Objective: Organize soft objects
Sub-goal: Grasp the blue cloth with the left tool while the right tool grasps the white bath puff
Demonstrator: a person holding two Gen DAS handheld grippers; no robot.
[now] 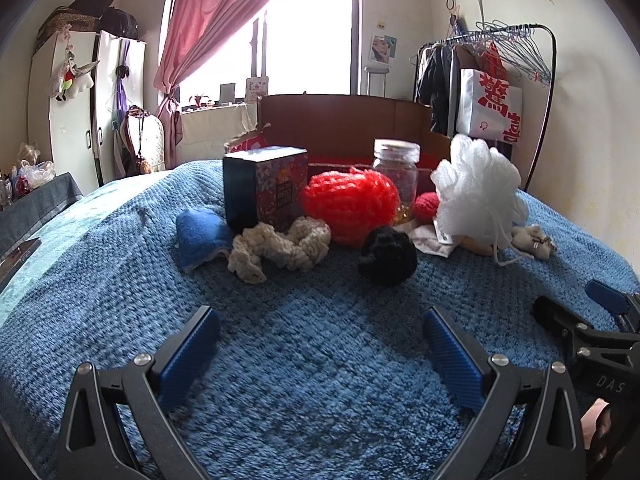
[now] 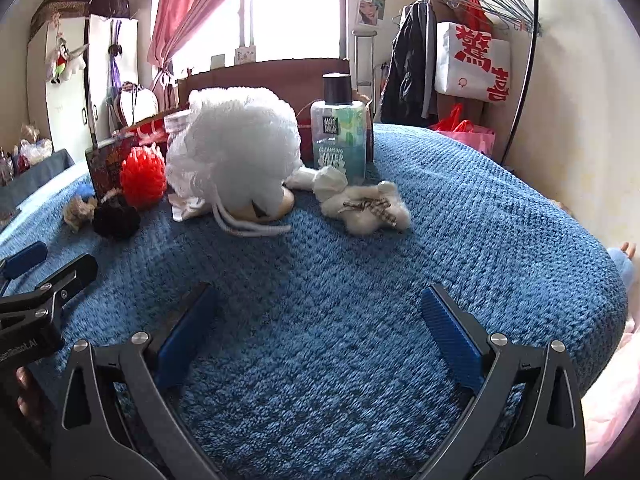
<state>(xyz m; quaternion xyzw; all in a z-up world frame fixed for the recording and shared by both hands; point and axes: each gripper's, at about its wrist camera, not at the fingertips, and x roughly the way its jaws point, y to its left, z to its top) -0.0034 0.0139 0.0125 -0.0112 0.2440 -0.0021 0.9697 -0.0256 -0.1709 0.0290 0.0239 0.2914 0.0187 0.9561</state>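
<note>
Soft things lie in a row on the blue blanket point(image 1: 320, 360): a blue cloth pad point(image 1: 200, 236), a cream knitted scrunchie point(image 1: 280, 248), a red mesh pouf point(image 1: 350, 206), a black scrunchie point(image 1: 386, 256), a white mesh pouf point(image 1: 478, 192) and a small cream plush star point(image 2: 366, 208). My left gripper point(image 1: 320, 328) hovers open over bare blanket in front of the scrunchies. My right gripper point(image 2: 318, 312) is open too, short of the white pouf point(image 2: 234, 152) and the plush. Neither holds anything.
Hard items stand among them: a patterned box point(image 1: 264, 188), a glass jar point(image 1: 396, 168), a cleansing water bottle point(image 2: 340, 140). A brown cardboard box point(image 1: 348, 128) sits behind. A wardrobe point(image 1: 80, 108) stands left, a clothes rack point(image 1: 500, 80) right. The blanket drops away at right point(image 2: 600, 280).
</note>
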